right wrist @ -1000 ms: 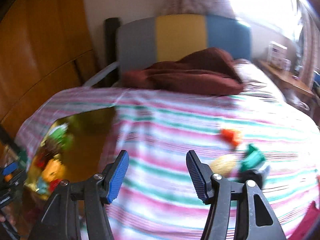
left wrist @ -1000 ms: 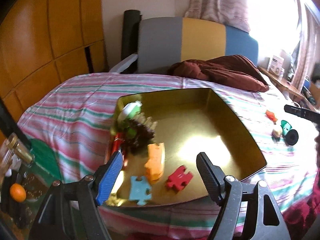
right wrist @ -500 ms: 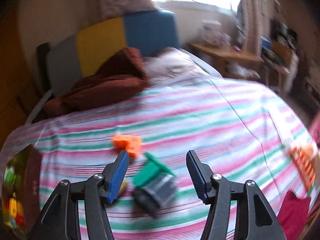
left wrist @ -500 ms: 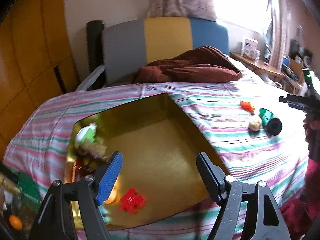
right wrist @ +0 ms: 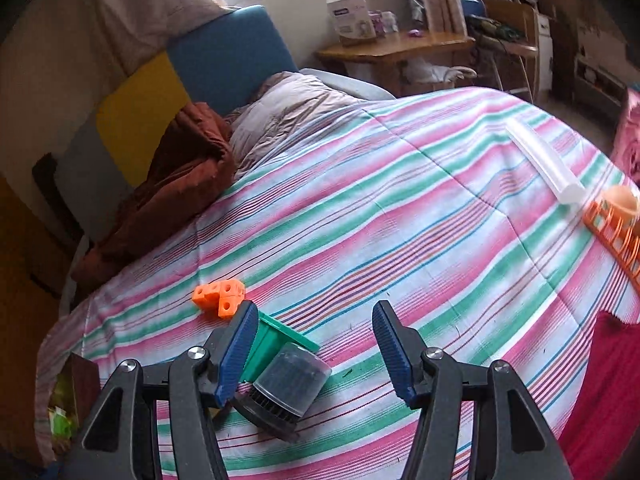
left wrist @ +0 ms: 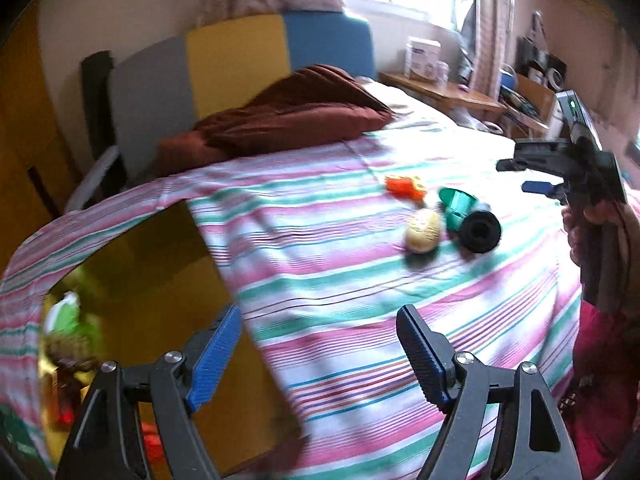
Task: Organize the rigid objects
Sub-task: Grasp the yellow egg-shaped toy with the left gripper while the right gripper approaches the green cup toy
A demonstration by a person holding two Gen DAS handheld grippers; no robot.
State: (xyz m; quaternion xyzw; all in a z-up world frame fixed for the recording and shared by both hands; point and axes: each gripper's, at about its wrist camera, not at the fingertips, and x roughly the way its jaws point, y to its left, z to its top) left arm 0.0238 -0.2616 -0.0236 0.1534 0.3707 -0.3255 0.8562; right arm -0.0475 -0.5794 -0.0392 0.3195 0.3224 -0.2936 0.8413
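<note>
A gold tray (left wrist: 168, 280) lies on the striped bedspread at the left, with several toys (left wrist: 68, 332) piled at its left end. On the bed lie an orange cube block (left wrist: 404, 187), a cream egg-shaped toy (left wrist: 423, 231), a green piece (left wrist: 458, 205) and a black capped cylinder (left wrist: 479, 232). My left gripper (left wrist: 318, 354) is open and empty over the tray's right edge. My right gripper (right wrist: 314, 344) is open and empty, just above the black cylinder (right wrist: 290, 386), the green piece (right wrist: 276, 340) and the orange block (right wrist: 220, 296).
A brown blanket (left wrist: 288, 120) and a grey-yellow-blue headboard (left wrist: 240, 56) are at the far end. A clear tube (right wrist: 546, 162) and an orange rack (right wrist: 616, 224) lie at the bed's right side. A wooden bedside table (right wrist: 396, 46) stands beyond.
My left gripper has swung right, away from the tray's toys toward the loose objects. My right gripper has moved right and down over the black cylinder and green piece. Both stay open.
</note>
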